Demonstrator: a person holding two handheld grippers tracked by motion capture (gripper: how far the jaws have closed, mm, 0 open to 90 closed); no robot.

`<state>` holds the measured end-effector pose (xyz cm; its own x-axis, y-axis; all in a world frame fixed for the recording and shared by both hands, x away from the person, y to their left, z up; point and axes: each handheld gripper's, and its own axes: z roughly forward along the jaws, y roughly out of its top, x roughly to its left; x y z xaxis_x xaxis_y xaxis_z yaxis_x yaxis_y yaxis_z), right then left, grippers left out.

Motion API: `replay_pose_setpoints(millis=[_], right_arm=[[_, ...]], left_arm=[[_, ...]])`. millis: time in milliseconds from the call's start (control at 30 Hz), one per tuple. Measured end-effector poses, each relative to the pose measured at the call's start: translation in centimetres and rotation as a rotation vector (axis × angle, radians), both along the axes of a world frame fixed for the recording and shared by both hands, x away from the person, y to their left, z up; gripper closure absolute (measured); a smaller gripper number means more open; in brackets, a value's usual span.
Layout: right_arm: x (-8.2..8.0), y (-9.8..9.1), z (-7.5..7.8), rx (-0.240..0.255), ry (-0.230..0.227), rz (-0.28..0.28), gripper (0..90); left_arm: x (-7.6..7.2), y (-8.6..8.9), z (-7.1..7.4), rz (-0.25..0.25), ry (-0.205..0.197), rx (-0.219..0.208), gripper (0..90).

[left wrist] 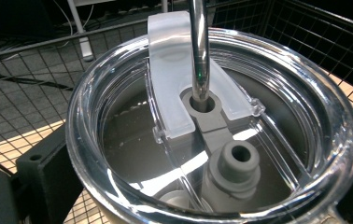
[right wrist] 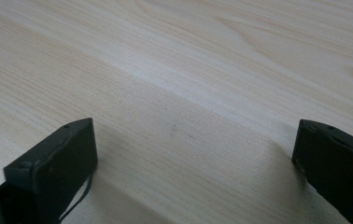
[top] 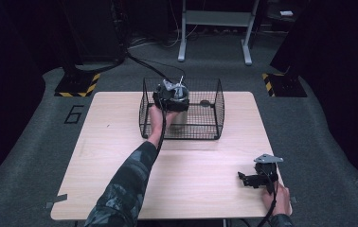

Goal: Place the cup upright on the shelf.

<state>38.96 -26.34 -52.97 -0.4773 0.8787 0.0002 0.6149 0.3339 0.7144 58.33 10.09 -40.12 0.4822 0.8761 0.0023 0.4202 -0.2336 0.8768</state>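
A tumbler is seen from above in the left gripper view, standing inside a black wire basket at the far middle of the table. It is closed by a clear plastic lid with a thick, rounded rim. A frosted, U-shaped slider lies across the lid, and grey rubber-like fittings are set in its middle. A shiny metal straw rises upright through one grey hole; a second grey spout stands just beside it, nearer the camera. The inside of the tumbler appears dull grey. No brand or label can be read on it.

The left gripper is held over the tumbler inside the basket; a black jaw is seen against the tumbler's side, but whether the jaws are clamped on it cannot be told.

The right gripper rests at the near right of the table, its jaws set wide apart with bare wood between them.

The table top is pale wood with fine grain. A "6" is marked on the grey carpet at the left.
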Motion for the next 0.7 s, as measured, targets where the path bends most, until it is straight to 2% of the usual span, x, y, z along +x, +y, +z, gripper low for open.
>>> replay_pose_setpoints(millis=[433,700], right_arm=[[0.0,0.0,0.0,-0.002,0.000,0.002,0.0],[0.0,0.0,0.0,0.000,0.000,0.001,0.0]], left_arm=[[0.4,-0.8,-1.1,0.004,0.017,0.022,3.9],[0.6,-1.2,-1.4,0.000,0.005,0.023,3.8]])
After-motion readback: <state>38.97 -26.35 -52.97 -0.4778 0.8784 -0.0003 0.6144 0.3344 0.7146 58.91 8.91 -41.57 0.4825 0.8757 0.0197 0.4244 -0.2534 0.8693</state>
